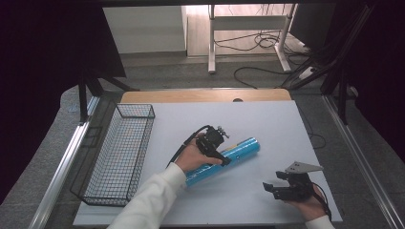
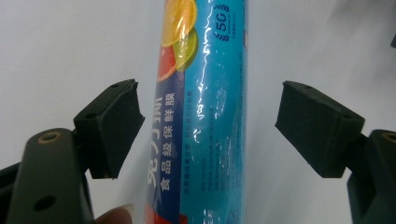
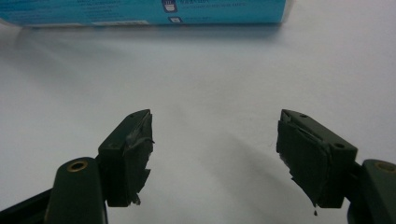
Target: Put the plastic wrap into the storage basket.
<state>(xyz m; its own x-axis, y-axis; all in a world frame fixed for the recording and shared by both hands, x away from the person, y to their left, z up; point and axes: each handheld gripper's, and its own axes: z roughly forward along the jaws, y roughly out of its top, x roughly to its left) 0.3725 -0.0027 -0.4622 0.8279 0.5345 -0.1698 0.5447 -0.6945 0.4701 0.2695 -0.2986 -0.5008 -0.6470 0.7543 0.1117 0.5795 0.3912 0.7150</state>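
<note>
I read this as the approach to a grasp: my left gripper (image 1: pixel 224 160) hangs over the one blue roll of cling film (image 1: pixel 241 150), which lies flat on the white counter (image 1: pixel 267 124) near its middle, long axis running from about 8 o'clock to 2 o'clock. In the left gripper view the roll (image 2: pixel 210 116) stands between the two black pads (image 2: pixel 114 128), jaws spread wide, with a gap on each side and no contact that I can see; a fingertip shows at the bottom edge by the roll's near end. So the grasp is lined up but not yet made. My judgement is that the next move calls for lowering a little and pressing the jaws together across the roll's width, square to its axis, since a glossy round wrapper may slip or roll away if pinched off-centre. My right gripper (image 1: pixel 271 187) rests at about 5 o'clock on the counter, well apart from the roll, jaws also spread and holding nothing; in the right gripper view the roll (image 3: pixel 140 11) lies across the top, at 12 o'clock from the pads (image 3: pixel 128 158). Counting: one roll, one wire basket (image 1: pixel 119 152) standing at about 9 o'clock on the counter's left edge with nothing that I can see in it, and two grippers. The basket looks the likely place for the roll, though that is my guess.
</note>
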